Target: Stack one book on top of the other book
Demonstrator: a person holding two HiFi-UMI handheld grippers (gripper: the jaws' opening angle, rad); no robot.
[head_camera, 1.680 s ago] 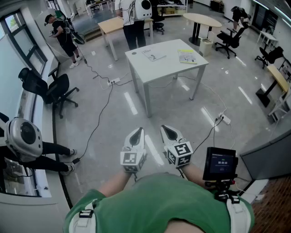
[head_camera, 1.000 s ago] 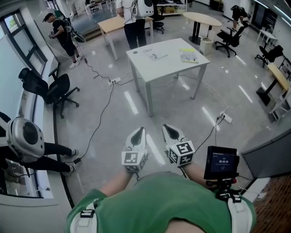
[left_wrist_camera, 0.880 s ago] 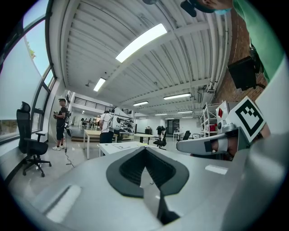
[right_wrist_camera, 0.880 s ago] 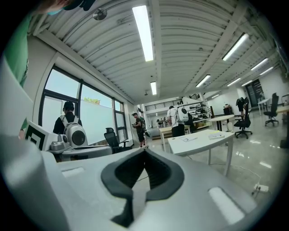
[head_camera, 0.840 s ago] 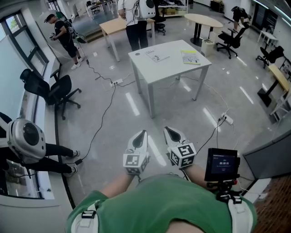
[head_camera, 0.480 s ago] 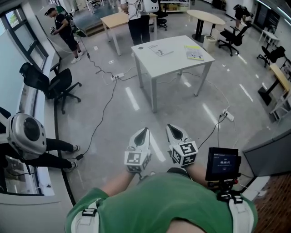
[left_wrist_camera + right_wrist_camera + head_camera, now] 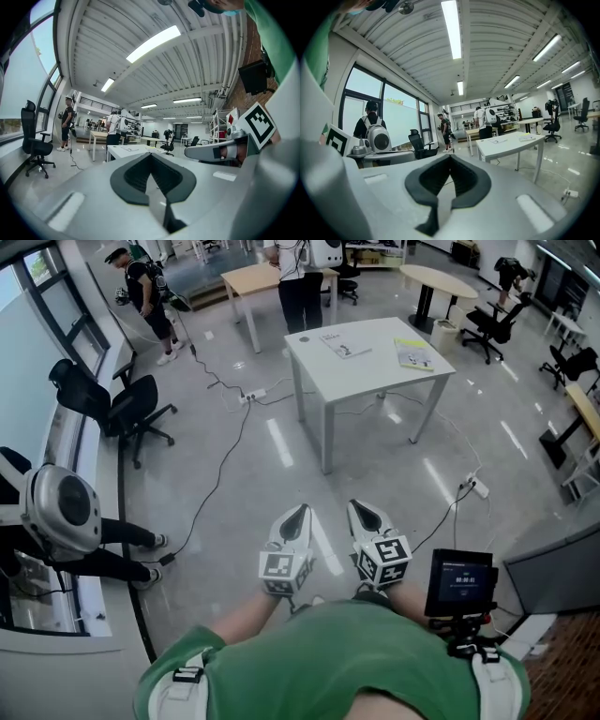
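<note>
Two books lie apart on a white table far ahead of me: a white one toward its back left and a yellow-and-white one near its right edge. The same table shows in the right gripper view, and as the white table in the left gripper view. My left gripper and right gripper are held side by side close to my chest, over the floor, both shut and holding nothing. They point level toward the table.
Cables trail across the grey floor between me and the table. A black office chair stands at the left. People stand behind the table and at far left. A small screen sits by my right arm.
The table and books have shifted a little rightward and lower in the head view as I come closer. Both grippers stay shut and side by side.
</note>
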